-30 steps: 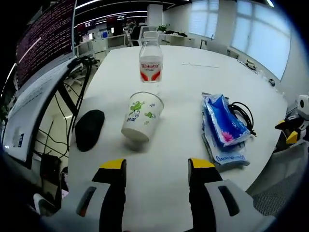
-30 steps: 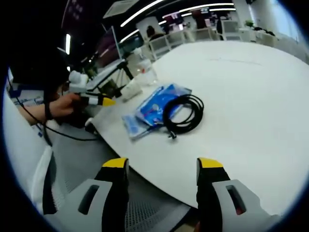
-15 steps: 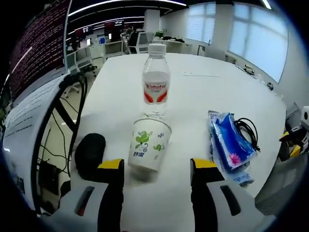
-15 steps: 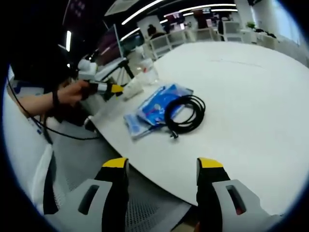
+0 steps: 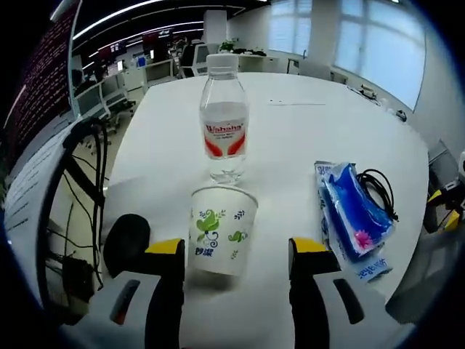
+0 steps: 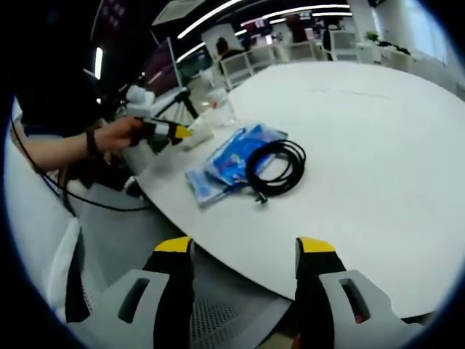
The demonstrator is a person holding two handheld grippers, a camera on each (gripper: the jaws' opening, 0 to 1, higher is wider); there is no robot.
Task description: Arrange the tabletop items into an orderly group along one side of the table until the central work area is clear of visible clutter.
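The left gripper (image 5: 236, 251) spreads its yellow-tipped jaws wide, gripping nothing, and one paper cup (image 5: 220, 229) with green leaf prints stands upright right between the tips. Directly beyond the cup stands one clear water bottle (image 5: 223, 123) with a red label, upright, close behind it. To the cup's left lies one dark mouse (image 5: 126, 243) near the table edge; well to the cup's right lie the blue tissue packs (image 5: 354, 218), stacked, with one coiled black cable (image 5: 379, 190) just past them. All rest on a broad white table (image 5: 290, 138) in an open-plan office with desks, monitors and bright windows. Over on the right gripper view, the right gripper (image 6: 244, 251) also hangs open and empty, off the table's edge above grey floor. There the cable (image 6: 276, 169) overlaps the tissue packs (image 6: 227, 163), and a person's hand (image 6: 120, 136) holds the left gripper (image 6: 174, 131) at the cup's end of the table.
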